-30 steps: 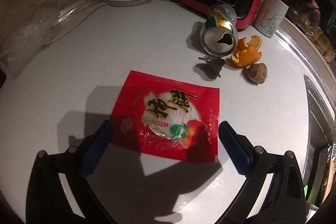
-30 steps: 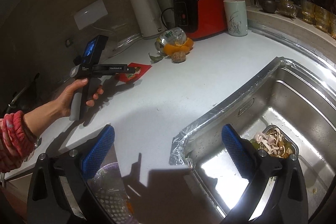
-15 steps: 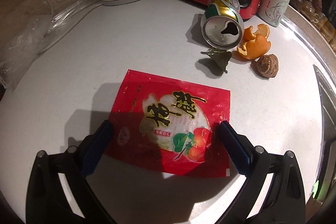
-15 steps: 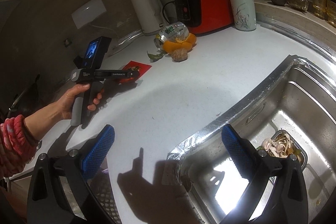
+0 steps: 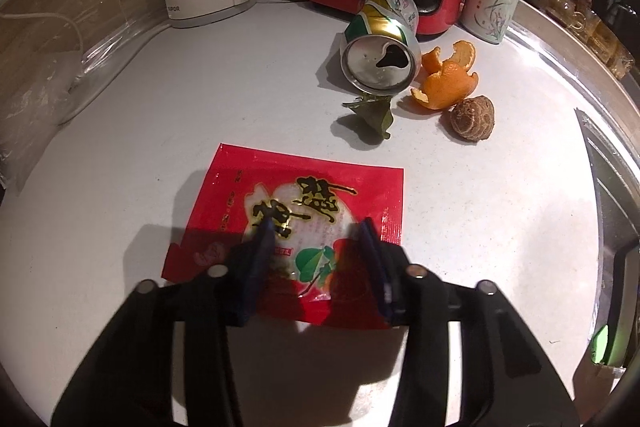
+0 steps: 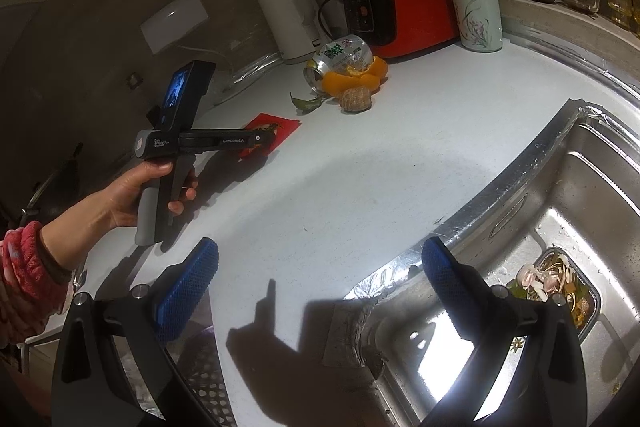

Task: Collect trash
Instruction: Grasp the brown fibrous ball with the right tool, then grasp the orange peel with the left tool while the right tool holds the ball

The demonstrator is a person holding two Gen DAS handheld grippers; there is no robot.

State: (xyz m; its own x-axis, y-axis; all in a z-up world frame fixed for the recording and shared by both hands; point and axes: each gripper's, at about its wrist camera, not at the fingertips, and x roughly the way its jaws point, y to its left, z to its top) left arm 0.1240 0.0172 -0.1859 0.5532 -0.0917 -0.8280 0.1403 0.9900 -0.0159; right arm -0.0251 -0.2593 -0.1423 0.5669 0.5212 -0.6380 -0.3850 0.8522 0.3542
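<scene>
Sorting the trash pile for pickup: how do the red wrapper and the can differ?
The red wrapper is a flat, thin sheet; the can is a rounded metal cylinder. The wrapper lies flat on the counter; the can lies tipped on its side, its open top toward the left camera. The left gripper is closing over the wrapper; nothing grips the can, which touches the orange peel. Both rest on the white counter.

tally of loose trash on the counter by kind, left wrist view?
Red wrapper: 1, with the left gripper over it
Drink can, on its side: 1
Orange peel: 1 cluster; piece count unclear
Leaf: 1
Brown round husk: 1
Total: 5 kinds, at least 5 items
</scene>
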